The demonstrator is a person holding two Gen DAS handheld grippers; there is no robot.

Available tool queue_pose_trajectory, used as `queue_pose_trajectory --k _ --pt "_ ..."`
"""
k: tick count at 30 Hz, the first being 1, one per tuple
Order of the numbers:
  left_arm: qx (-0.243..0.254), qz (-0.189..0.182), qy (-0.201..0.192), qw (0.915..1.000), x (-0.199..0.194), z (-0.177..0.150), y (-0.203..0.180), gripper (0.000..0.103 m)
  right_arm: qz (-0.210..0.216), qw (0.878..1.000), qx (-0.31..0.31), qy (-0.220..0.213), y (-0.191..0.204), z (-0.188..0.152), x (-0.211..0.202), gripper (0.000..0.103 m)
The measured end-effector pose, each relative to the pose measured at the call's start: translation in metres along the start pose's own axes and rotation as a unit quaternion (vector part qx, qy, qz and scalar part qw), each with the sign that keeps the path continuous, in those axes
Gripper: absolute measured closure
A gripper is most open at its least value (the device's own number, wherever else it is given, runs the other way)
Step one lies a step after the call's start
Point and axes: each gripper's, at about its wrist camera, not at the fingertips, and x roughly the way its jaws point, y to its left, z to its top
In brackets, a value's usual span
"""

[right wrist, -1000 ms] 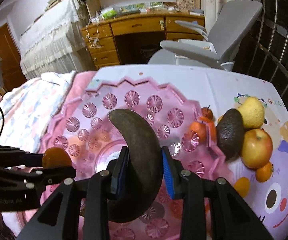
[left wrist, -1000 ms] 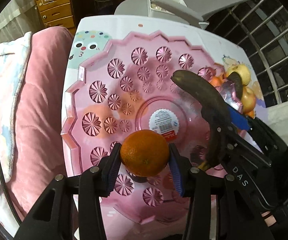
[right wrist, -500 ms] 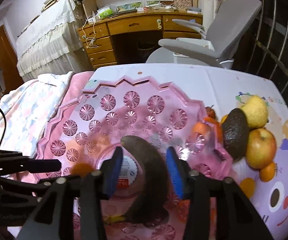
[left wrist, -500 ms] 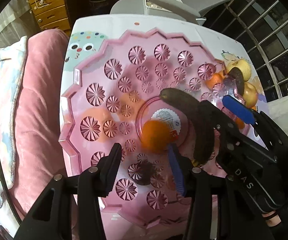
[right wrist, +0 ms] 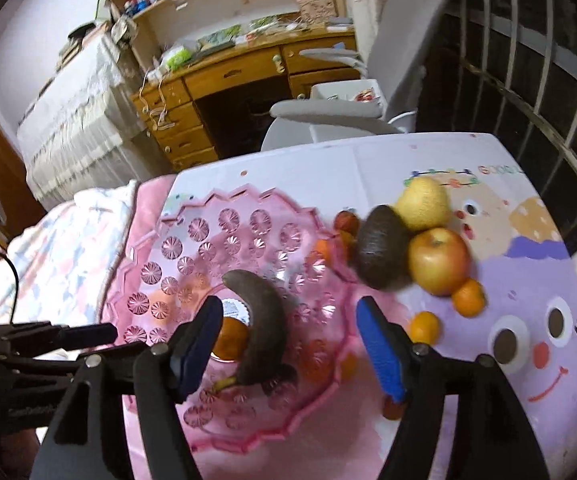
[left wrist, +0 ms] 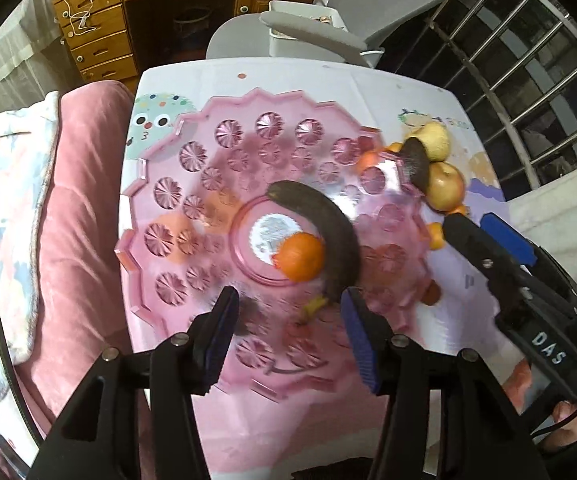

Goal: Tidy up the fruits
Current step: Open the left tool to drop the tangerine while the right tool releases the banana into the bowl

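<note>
1. Pink ridged plastic forms the wide tray over which both grippers are held, pointed steeply down.
2. The left gripper is seen with its jaws apart and opening; nothing is pinched, and the orange lies free in the tray's round centre, beyond the blue pads.
3. The right gripper is seen with its jaws spread wide and opening; the dark, overripe banana lies loose below the gap, touched by neither pad.
4. The banana is curved against the right side of the orange, the two touching, both inside the tray.
5. Right of the tray, on the table, an avocado, a pear, an apple and several small oranges are clustered close together.
6. The table is covered with a white cloth printed with cartoon faces; a pink cushion and a pale patterned blanket lie at its left edge.
7. Farther off, a grey chair, a wooden desk with drawers and a barred window at right are shown.
8. Both views are blurred; the fruits seen through the tray's right wall are hard to make out, and only a fingertip of the person is visible at the lower right of the left view.
</note>
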Motion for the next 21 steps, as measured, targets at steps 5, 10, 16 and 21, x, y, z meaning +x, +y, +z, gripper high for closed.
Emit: queue_pose_trajectory --k 5,10,16,21 --pt "-0.004 -0.003 -0.005 1.0 -0.014 -0.012 -0.022 0.047 -0.01 1.0 0.018 -0.012 -0.029 -0.002 -0.029 0.026" --pt "-0.013 0.007 -0.009 0.9998 -0.022 -0.023 -0.046 0.047 -0.037 0.999 0.024 -0.005 -0.057 -0.01 -0.044 0.026" --pt "-0.043 0.026 -0.004 0.9987 -0.022 -0.038 -0.079 0.047 -0.027 0.999 0.006 0.027 -0.09 -0.017 -0.049 0.026" --pt "-0.067 0.029 -0.005 0.9973 -0.017 -0.05 -0.11 0.047 -0.011 0.998 -0.036 0.046 -0.106 -0.019 -0.051 0.026"
